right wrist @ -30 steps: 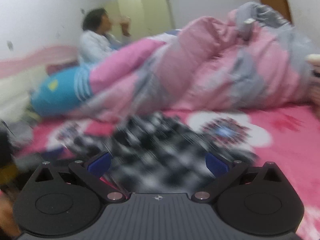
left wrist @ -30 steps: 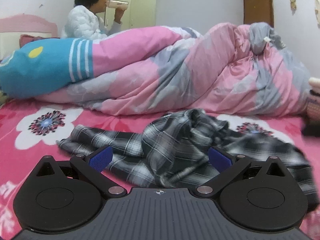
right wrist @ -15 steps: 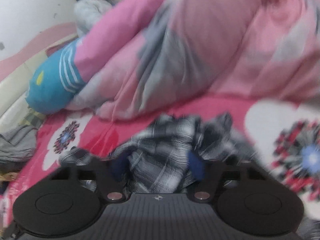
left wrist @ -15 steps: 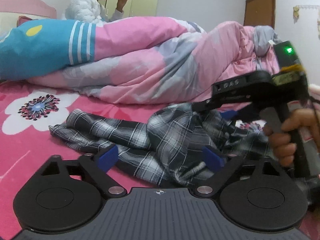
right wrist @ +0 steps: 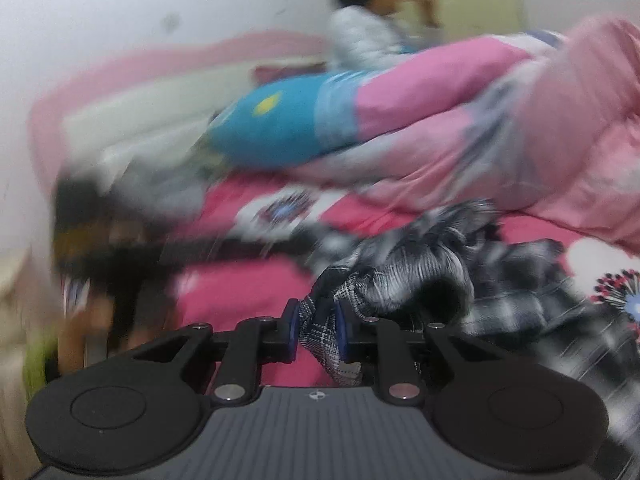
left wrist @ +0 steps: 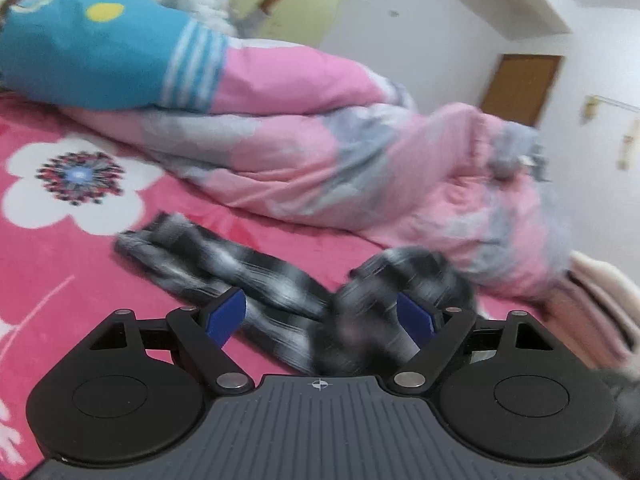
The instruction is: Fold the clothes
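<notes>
Bed (left wrist: 52, 264) — pink floral sheet, carries everything. A bulky pink-and-grey quilt (left wrist: 320, 160) lies heaped along the far side, its blue end (left wrist: 92, 60) toward the headboard; a person (right wrist: 360, 36) sits behind it, beyond the far edge.

Plaid shirt (right wrist: 420, 264) — black and white, crumpled on the sheet in front of the quilt, nearer the front edge. One long strip, probably a sleeve (left wrist: 208, 264), trails across the sheet toward the headboard side.

Right gripper (right wrist: 316, 332) — fingers have just been closing and now stand nearly together, pinching a fold of the plaid cloth; the fabric bunches up behind the pinch. Left gripper (left wrist: 320, 316) — fingers wide apart, holding nothing, with a blurred bundle of the shirt between them and no pad seen pressing on it.

Step in hand, as I judge it: get a second hold and spread the shirt flat. Best taken on a true hem or shoulder rather than a wad, well away from the right pinch, then both pulled apart low over the sheet.

Room: open sheet lies toward the headboard side and the front edge; the quilt crowds the far side, so spreading should go away from it.
</notes>
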### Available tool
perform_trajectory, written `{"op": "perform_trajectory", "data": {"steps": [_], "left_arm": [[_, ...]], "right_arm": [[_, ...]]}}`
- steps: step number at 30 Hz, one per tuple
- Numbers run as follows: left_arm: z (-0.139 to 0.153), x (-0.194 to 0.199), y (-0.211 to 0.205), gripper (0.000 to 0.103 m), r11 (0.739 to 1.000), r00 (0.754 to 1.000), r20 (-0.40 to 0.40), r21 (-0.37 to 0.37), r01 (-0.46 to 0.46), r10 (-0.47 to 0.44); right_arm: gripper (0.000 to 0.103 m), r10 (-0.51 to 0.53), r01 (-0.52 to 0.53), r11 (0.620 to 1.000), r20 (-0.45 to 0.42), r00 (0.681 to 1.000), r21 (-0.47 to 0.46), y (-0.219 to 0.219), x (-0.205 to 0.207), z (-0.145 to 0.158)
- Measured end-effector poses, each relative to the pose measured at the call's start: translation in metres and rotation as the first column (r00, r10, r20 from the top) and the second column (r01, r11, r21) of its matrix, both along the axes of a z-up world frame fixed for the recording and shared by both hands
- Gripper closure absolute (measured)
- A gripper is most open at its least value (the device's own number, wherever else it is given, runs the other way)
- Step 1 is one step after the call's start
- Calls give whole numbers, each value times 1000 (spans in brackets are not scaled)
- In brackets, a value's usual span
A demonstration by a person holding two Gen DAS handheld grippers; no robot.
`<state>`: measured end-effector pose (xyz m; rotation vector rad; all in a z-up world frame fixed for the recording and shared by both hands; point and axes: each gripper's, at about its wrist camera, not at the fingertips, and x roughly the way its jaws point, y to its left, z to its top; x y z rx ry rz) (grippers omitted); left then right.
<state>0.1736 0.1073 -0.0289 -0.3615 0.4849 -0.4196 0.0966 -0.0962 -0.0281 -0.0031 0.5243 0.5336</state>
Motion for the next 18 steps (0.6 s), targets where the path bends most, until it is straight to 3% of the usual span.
{"op": "perform_trajectory", "data": {"steps": [5, 7, 8, 9, 11, 14, 18], "left_arm": [[-3, -18, -15, 16, 982, 982, 11, 30, 186, -186], [-5, -26, -22, 16, 972, 973, 19, 61, 227, -229], [-6, -30, -26, 16, 967, 969, 24, 77, 243, -245], [-7, -33, -30, 16, 962, 965, 29, 93, 258, -262], [-8, -39, -35, 16, 953, 958, 43, 120, 278, -285], [-10, -46, -42, 15, 945, 952, 67, 155, 287, -300], [-14, -48, -59, 15, 936, 949, 68, 199, 290, -309]], "right_arm": [[80, 52, -39, 963, 42, 998, -266, 61, -48, -32], [74, 84, -67, 947, 41, 996, -313, 72, -69, -36], [65, 98, -76, 946, 52, 994, -314, 69, -81, -33], [60, 111, -86, 947, 64, 992, -311, 64, -95, -29], [60, 81, -63, 959, 55, 995, -276, 45, -110, -22], [60, -53, 55, 984, 16, 998, -172, -3, -112, -8], [59, -253, 255, 966, -35, 967, 36, -65, -68, 15]]}}
